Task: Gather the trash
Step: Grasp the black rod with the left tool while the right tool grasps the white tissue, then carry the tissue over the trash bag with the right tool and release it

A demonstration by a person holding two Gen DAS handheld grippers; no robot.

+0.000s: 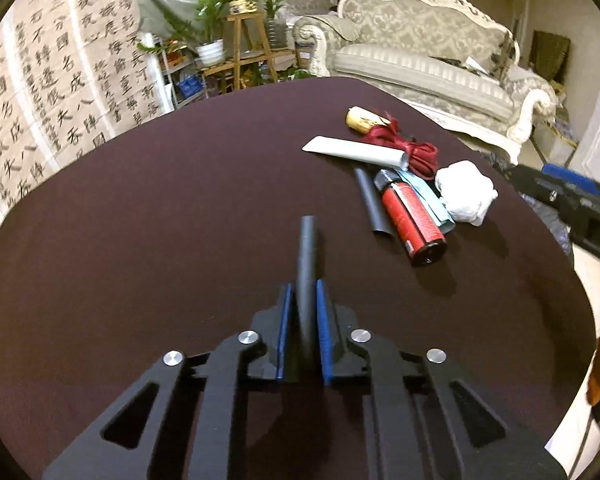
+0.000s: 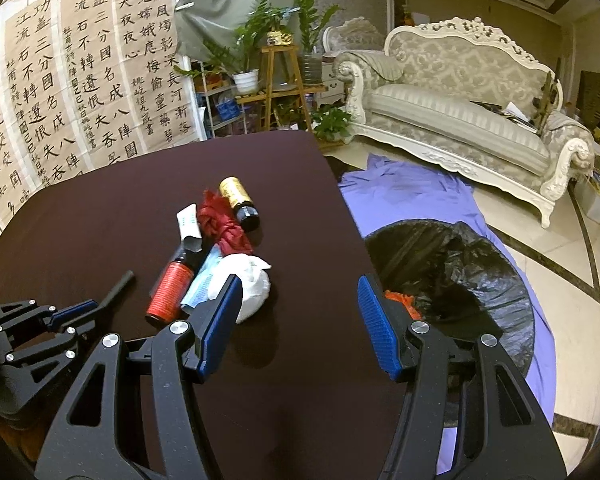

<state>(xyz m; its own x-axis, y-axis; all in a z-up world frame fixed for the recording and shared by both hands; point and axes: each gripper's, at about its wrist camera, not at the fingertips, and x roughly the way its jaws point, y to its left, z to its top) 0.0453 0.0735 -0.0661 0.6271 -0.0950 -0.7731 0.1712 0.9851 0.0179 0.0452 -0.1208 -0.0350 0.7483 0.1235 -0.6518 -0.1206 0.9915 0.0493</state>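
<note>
Two tools work over the dark bench. Left tool is clamped narrow on a black tube. Right tool stands half-wide, holding nothing. Trash lies at two o'clock of the left tool: white wad, red bottle, red ribbon. Black bin bag sits at the right tool's one o'clock.

Both handheld grippers were built of matte black plastic. The left gripper had two angular fingers lined with ribbed blue pads, four round silver screw heads across its linkage, and triangular cut-outs in its arms. The right gripper had the same black frame, wider blue textured pads, silver screw heads at the pivots and long triangular openings. White lettering marked its side.
</note>
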